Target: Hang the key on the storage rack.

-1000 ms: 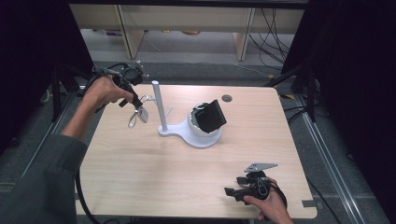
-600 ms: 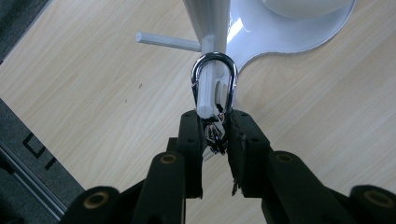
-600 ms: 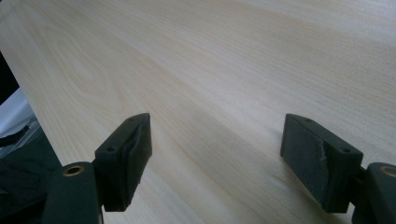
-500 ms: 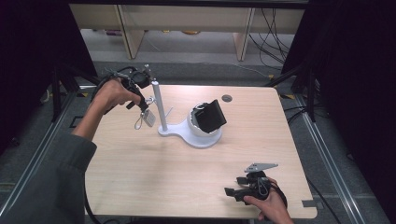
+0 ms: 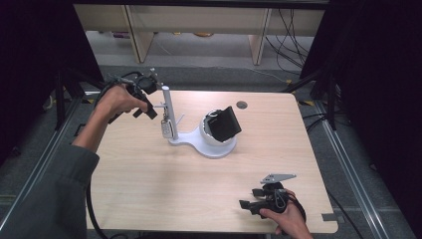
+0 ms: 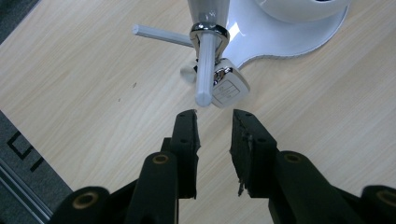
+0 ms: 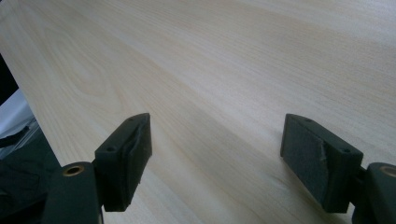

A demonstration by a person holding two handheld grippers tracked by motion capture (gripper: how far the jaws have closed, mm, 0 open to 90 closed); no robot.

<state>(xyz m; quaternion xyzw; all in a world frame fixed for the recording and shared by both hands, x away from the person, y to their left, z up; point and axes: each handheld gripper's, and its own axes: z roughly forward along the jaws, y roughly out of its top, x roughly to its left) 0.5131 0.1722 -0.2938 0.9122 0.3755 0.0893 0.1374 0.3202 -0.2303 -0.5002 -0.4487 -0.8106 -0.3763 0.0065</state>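
Note:
A white stand (image 5: 185, 140) has an upright post (image 5: 166, 102) with thin side pegs. A silver padlock (image 5: 167, 129) hangs by its shackle from one peg (image 6: 204, 70); in the left gripper view the padlock (image 6: 228, 89) dangles just beyond my jaws. My left gripper (image 5: 149, 110) is up beside the post; in its own view the left gripper (image 6: 215, 115) is open with a narrow gap and nothing in it. My right gripper (image 5: 247, 198) rests near the table's front right edge, and its own view has the right gripper (image 7: 217, 126) wide open over bare wood.
The stand's round white cup (image 5: 211, 139) holds a tilted black block (image 5: 224, 123). A small round dark hole (image 5: 242, 104) sits at the table's back edge. A wooden shelf unit (image 5: 199, 20) stands beyond the table and dark curtains flank both sides.
My left gripper carried the padlock rightward to the post. The padlock now hangs on the peg and the jaws have let go of it. The right gripper has stayed put.

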